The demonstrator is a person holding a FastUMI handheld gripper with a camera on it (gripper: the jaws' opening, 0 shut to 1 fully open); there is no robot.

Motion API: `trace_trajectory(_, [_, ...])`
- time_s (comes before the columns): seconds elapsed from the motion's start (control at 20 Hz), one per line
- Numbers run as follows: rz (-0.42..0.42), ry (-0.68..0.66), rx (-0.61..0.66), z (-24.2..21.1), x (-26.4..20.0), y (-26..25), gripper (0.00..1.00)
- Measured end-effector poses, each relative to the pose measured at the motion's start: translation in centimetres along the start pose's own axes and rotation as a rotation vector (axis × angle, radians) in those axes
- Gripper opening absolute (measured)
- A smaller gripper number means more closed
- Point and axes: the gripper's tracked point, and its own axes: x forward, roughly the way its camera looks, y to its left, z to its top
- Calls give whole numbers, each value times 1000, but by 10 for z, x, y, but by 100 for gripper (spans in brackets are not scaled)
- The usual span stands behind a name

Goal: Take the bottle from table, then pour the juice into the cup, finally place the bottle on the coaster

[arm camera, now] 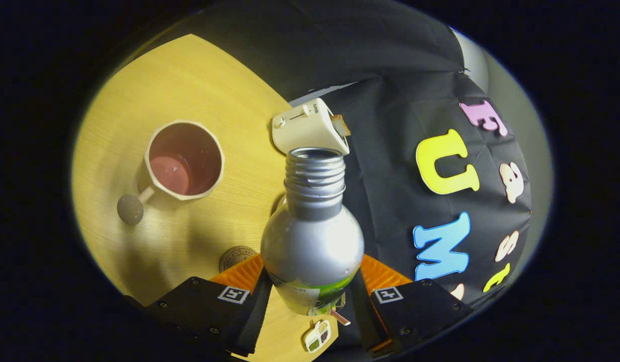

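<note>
My gripper [312, 281] is shut on a silver metal bottle [312, 236], both fingers pressing on its body near the green label. The bottle's threaded neck has no cap and points away from me. The bottle hangs above the wooden table [204, 85], which appears slanted in the gripper view. A cream cup [181, 161] with a dark pink inside stands on the table beyond the left finger; its handle ends in a grey ball [130, 209]. A round brown coaster [235, 257] lies just ahead of the left finger, partly hidden by it.
A white toaster [307, 128] with a slice of toast [341, 124] in it stands at the table's far edge, just beyond the bottle's mouth. A small white item [317, 336] lies on the table under the bottle. The black cloth wall [390, 176] hangs behind.
</note>
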Motion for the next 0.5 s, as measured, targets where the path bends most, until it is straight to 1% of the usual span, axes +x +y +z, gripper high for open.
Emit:
trace_trajectory(0.25, [42, -20, 243, -1, 0, 6, 75])
trace_trajectory(0.4, [41, 2, 355, -7, 3, 3, 75])
trace_trajectory(0.5, [49, -9, 480, -7, 4, 1, 75])
